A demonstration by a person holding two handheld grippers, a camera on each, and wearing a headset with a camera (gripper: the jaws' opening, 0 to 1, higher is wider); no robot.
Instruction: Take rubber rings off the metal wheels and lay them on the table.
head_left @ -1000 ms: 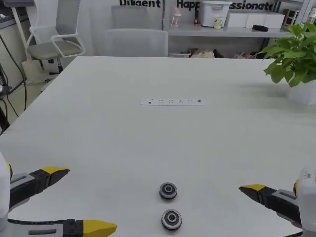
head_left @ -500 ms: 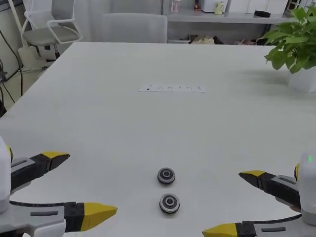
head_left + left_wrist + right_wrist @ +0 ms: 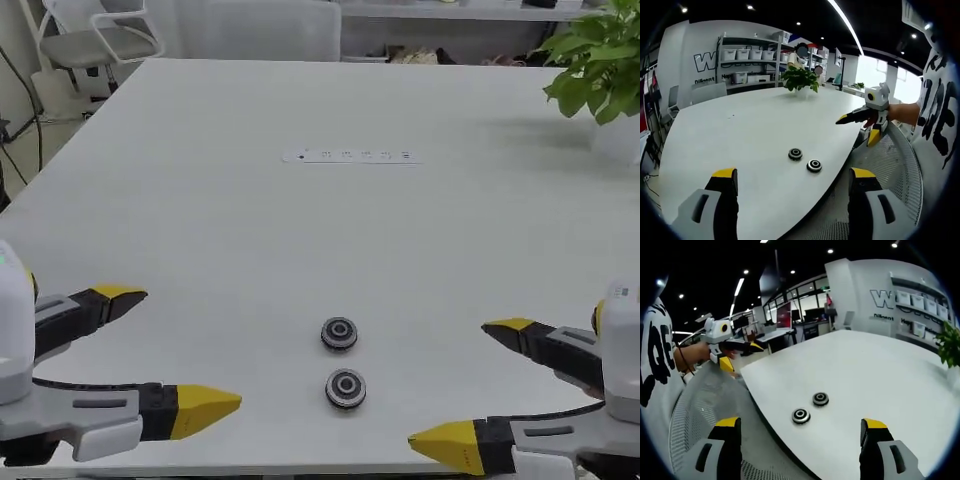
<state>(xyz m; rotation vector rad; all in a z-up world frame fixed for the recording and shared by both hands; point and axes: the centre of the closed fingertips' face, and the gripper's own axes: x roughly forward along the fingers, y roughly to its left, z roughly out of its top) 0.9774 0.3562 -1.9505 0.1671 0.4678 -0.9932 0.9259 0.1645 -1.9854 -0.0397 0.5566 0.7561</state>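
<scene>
Wheels: two small metal wheels, a far wheel (image 3: pixel 339 334) and a near wheel (image 3: pixel 346 389), lie flat near the front edge of the surface (image 3: pixel 300 240). They are close together but not touching, and sit midway between the two grippers, so either one can reach them.
Rubber rings: the rubber rings (image 3: pixel 326 335) show as a dark band around each wheel. Neither is off yet, and none lies loose on the surface.
Left gripper: the left gripper (image 3: pixel 170 350) hovers at the front left, its fingers (image 3: pixel 200 408) spread wide and holding nothing.
Right gripper: the right gripper (image 3: pixel 468 383) mirrors it at the front right, fingers (image 3: pixel 445 443) also wide apart and empty.
Why so: it looks like a ready stance, perhaps one gripper to steady a wheel while the other peels.
Stage: the very start, by my reckoning.
Behind: a socket strip (image 3: pixel 347 156) and a potted plant (image 3: pixel 600 70) are well away from the work.
</scene>
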